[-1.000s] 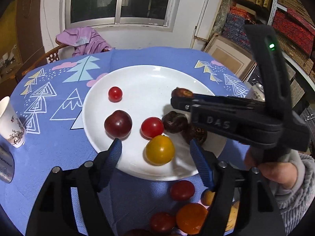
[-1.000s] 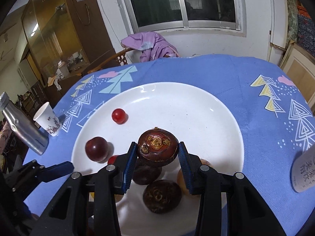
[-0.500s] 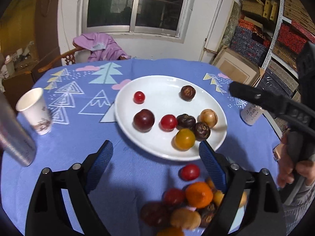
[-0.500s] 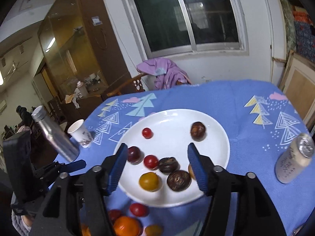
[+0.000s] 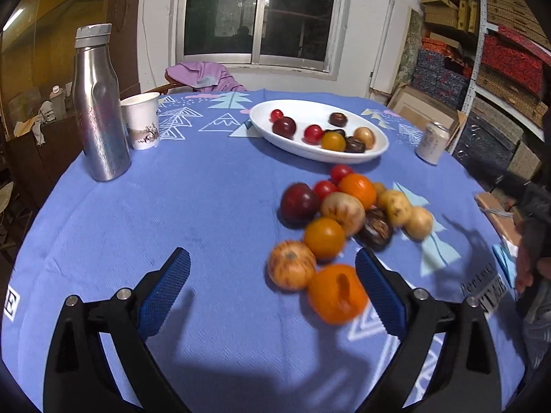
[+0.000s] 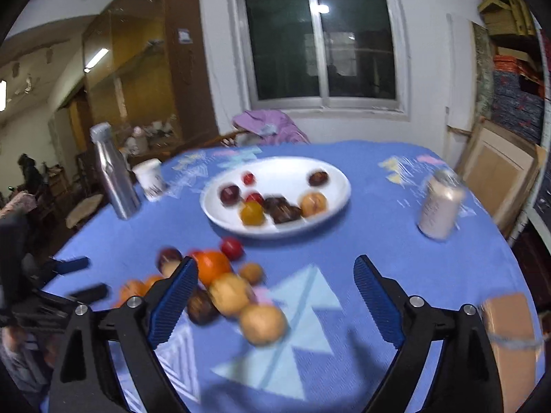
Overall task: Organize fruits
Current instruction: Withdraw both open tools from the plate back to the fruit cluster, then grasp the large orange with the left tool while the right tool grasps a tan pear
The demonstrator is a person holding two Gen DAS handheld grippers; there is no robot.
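On blue cloth point(image 5: 213, 206), near edge: loose fruit pile point(image 5: 344, 220), oranges, plums, tomatoes, brown fruits, touching one another. Farther back, white plate point(image 5: 378, 148) with eight fruits, among them a yellow tomato point(image 5: 333, 141) and dark plum point(image 5: 284, 126). Left of plate, steel bottle point(image 5: 100, 103) upright, paper cup point(image 5: 141, 120) just beside. Right of plate, can point(image 5: 432, 141) upright. Left gripper point(image 5: 272, 296) spread wide, just been opening, holding nothing, an orange point(image 5: 335, 294) low between its fingers, untouched. Right gripper point(image 6: 275, 304) likewise wide, just been opening, empty, above pile's right part.
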